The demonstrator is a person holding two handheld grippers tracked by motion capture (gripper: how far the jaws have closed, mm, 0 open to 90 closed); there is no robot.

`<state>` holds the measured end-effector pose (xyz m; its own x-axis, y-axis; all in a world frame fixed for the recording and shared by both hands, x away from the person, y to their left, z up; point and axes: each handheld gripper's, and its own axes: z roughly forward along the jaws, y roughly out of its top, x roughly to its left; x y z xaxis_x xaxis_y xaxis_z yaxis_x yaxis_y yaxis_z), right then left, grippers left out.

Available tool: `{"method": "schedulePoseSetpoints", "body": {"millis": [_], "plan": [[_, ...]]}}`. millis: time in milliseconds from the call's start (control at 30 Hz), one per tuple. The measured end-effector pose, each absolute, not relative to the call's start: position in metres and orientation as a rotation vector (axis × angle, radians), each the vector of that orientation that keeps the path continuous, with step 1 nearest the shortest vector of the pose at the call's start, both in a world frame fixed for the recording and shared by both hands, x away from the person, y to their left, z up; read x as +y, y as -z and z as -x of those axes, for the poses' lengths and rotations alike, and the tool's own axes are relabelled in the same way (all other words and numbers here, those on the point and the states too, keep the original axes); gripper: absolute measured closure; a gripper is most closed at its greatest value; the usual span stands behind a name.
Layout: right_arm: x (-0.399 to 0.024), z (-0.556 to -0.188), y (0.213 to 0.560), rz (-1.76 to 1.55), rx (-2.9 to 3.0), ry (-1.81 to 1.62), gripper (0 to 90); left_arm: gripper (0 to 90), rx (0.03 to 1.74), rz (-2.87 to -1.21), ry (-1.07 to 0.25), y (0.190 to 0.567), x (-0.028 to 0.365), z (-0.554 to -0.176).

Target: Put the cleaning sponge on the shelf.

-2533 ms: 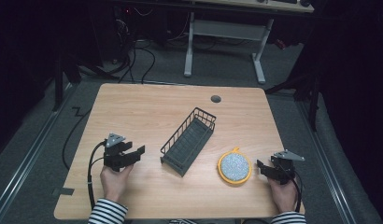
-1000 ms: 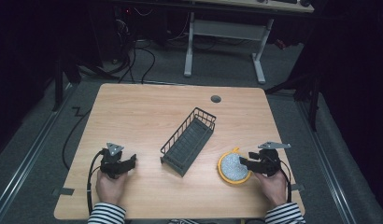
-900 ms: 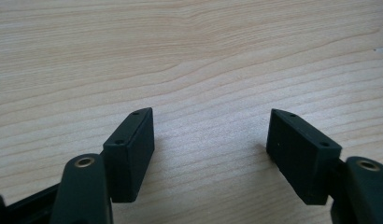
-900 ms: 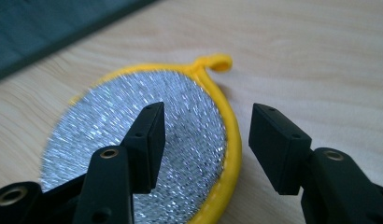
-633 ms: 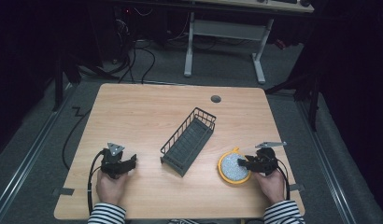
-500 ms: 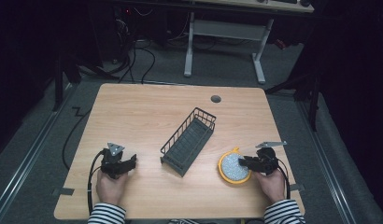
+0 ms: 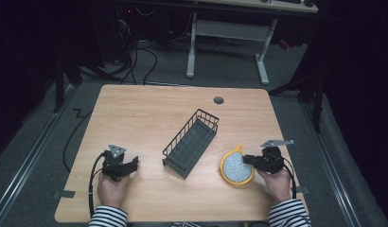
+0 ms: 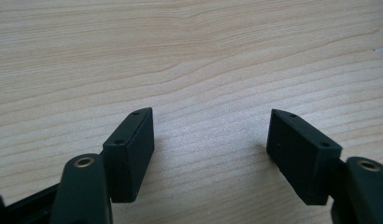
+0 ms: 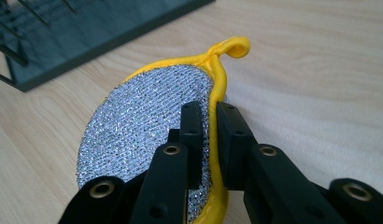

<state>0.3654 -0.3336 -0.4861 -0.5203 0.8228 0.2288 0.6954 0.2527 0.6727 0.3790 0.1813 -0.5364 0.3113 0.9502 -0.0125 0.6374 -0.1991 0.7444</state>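
A: What lies under and around your hands?

B: A dark room with a grey floor [image 7: 36, 142], cables, and a white desk frame [image 7: 227, 40] beyond the far edge. In front of you is the light wooden table [image 7: 149, 113], with a small round grommet [image 7: 218, 100] near its far side. A black wire basket [image 7: 190, 142] lies diagonally at the middle.

A: And the round pad?

B: The silver mesh scrubber with a yellow rim [image 7: 236, 166] sits on the table just right of the basket's near end. Its loop [image 9: 236, 46] points away from you.

A: How do my grippers stand?

B: Your right gripper [image 9: 208, 135] has just been closing and now pinches the scrubber's yellow edge between its pads. Your left gripper [image 8: 210, 140] rests wide open near the table's left front, bare wood between its jaws.
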Motion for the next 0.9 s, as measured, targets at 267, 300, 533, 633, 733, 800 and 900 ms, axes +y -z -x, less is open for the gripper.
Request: {"method": "schedulePoseSetpoints", "body": {"millis": [267, 300, 533, 633, 733, 800, 900], "plan": [[-0.328, -0.374, 0.450, -1.341, 2.327, -1.195, 82.3, 32.7, 1.404, -1.927, -0.612, 0.536, 0.181, -0.379], [-0.328, -0.375, 0.446, -1.327, 2.324, -1.203, 82.3, 32.7, 1.405, -1.927, -0.612, 0.536, 0.181, -0.379], [-0.318, -0.386, 0.415, -1.251, 2.312, -1.252, 82.3, 32.6, 1.404, -1.927, -0.612, 0.536, 0.181, -0.379], [-0.311, -0.392, 0.405, -1.215, 2.323, -1.249, 82.3, 32.6, 1.405, -1.927, -0.612, 0.536, 0.181, -0.379], [-0.303, -0.400, 0.397, -1.189, 2.334, -1.251, 82.3, 32.5, 1.405, -1.927, -0.612, 0.536, 0.181, -0.379], [-0.296, -0.405, 0.390, -1.172, 2.338, -1.254, 82.3, 32.5, 1.405, -1.927, -0.612, 0.536, 0.181, -0.379], [-0.287, -0.412, 0.383, -1.146, 2.344, -1.270, 82.3, 32.4, 1.404, -1.927, -0.611, 0.536, 0.181, -0.379]]}}
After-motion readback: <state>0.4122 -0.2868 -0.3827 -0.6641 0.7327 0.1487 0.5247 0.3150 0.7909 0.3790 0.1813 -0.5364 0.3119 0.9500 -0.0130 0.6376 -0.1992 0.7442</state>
